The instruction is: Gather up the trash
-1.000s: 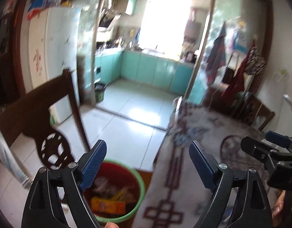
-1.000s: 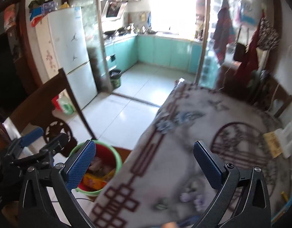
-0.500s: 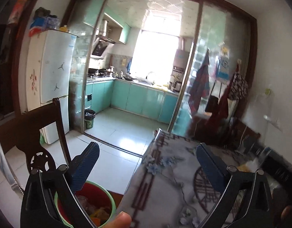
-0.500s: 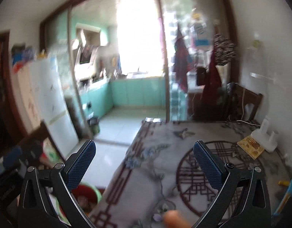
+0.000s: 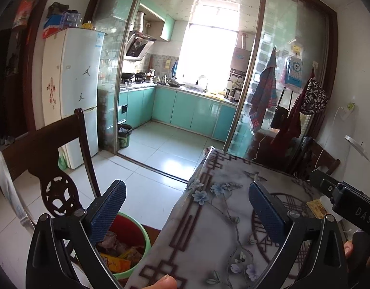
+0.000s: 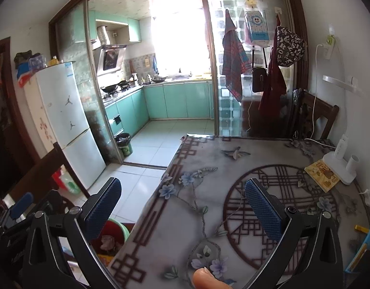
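both my grippers, left (image 5: 187, 210) and right (image 6: 181, 207), spread wide, holding nothing | bin (image 5: 127, 248) near-left already has wrappers | table (image 6: 233, 168) looks mostly cleared, I'd say nearly done

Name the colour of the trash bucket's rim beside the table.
Green, with a red inside; left wrist view shows the trash bucket best.

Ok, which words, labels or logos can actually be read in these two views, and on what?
"DAS": white letters on the black body of the right claw, cut off at the frame edge.
Jumpman-style silhouette stickers, no words: on the fridge.
Blue label at the fridge's top corner: too small to read.
Yellow packet on the table: print blurred.
Hanging blue smiley bag: text unreadable.
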Available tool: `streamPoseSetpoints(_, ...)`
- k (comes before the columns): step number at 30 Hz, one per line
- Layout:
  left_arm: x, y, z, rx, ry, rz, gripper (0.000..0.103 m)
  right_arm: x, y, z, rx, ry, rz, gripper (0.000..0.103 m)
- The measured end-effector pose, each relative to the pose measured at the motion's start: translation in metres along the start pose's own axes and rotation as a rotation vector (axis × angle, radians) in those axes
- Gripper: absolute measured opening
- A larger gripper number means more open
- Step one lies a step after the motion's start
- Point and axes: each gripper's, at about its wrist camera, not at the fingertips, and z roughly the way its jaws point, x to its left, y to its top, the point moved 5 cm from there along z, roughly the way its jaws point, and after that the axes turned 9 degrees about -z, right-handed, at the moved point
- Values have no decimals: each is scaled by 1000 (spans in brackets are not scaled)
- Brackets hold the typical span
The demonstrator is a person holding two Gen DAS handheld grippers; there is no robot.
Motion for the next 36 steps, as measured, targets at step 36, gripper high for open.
streamPoseSetpoints(36,-5,-8,15,30,30,-15,102,-7,-2,9,36,-1,-50,103)
